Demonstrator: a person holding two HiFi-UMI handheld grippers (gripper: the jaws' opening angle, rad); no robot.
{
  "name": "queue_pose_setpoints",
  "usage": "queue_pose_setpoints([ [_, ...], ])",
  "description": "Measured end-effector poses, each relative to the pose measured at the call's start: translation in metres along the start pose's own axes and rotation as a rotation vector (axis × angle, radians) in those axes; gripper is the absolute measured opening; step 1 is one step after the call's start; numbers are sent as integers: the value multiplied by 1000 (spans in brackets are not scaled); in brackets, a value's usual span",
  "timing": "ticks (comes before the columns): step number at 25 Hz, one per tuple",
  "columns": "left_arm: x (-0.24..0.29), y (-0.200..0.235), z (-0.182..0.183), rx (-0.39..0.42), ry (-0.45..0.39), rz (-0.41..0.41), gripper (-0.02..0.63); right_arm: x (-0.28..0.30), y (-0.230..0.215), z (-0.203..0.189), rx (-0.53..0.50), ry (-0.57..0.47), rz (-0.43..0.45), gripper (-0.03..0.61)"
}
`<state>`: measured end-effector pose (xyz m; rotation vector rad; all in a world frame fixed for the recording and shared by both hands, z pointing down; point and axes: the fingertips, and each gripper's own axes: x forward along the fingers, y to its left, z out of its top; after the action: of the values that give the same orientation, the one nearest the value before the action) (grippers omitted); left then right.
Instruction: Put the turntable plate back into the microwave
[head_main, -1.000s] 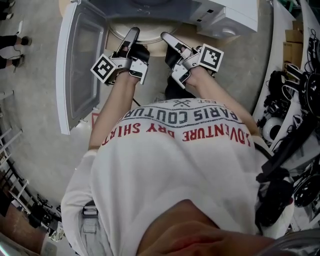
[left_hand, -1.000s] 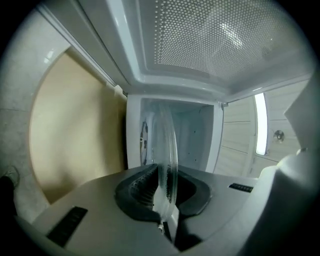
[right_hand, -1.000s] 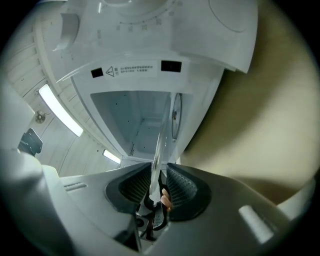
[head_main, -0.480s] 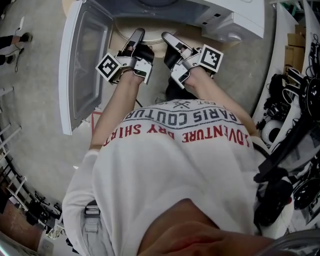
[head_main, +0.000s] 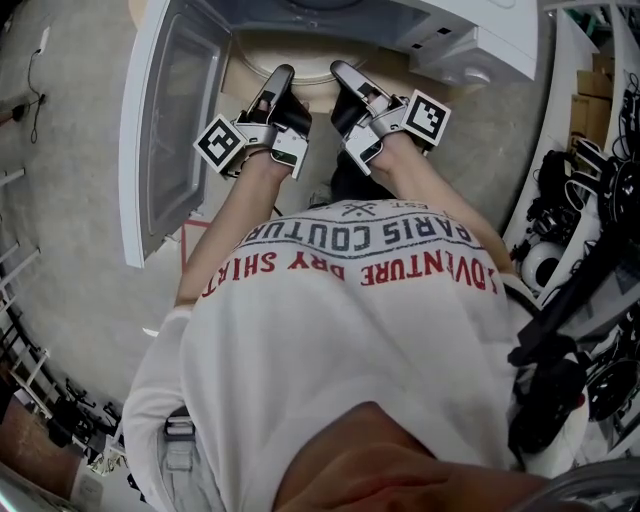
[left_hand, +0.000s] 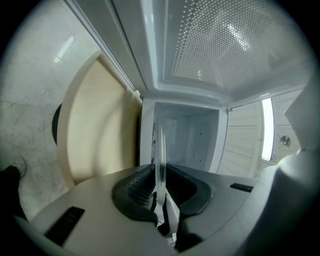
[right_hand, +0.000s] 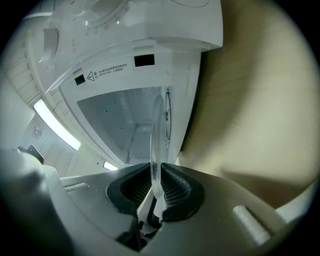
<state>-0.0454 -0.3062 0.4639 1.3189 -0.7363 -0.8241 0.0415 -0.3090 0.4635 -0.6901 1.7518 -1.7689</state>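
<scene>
While clamping the turntable plate (left_hand: 159, 150) by its near rim, works two-handed: left gripper (head_main: 280, 78) at 11 o'clock from the chest, right gripper (head_main: 345, 72) at 1 o'clock, each pressed onto the glass edge between ribbed pads, nothing else in the bite. Shows edge-on in both gripper views, a thin clear line rising out of the jaws toward 12 o'clock. Hangs above the round cream surface (right_hand: 250, 100), in front of the microwave (head_main: 470, 40) and roughly level with its mouth. Hard to tell whether the far rim has crossed the threshold. Further out at 12 o'clock, the open white cavity (left_hand: 187, 135); at 10 o'clock, the door (head_main: 165, 130) swung wide.

Judged rigid, slick, fairly heavy for its thickness, and breakable. No give under the pads, so little friction from a narrow bite. Best taken as here, at two points on the near edge set well apart, deep enough into the pads not to pivot. Worth carrying level, steering clear of the frame at 12 o'clock, and lowering flat onto the cavity floor before spreading either gripper. Likely to chip or crack from a knock or a drop.
</scene>
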Motion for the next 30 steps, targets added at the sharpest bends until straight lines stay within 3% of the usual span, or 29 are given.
queue_pose_setpoints([
  [7,0,16,11,-10,-28,57,37,7,-14,6,-6,-16,-20,46],
  [16,22,5,19,-15,-12,-60,45,20,-2,25,-55,-53,56,58],
  [30,32,-13,23,76,-14,-138,53,22,10,29,-85,-136,123,60],
])
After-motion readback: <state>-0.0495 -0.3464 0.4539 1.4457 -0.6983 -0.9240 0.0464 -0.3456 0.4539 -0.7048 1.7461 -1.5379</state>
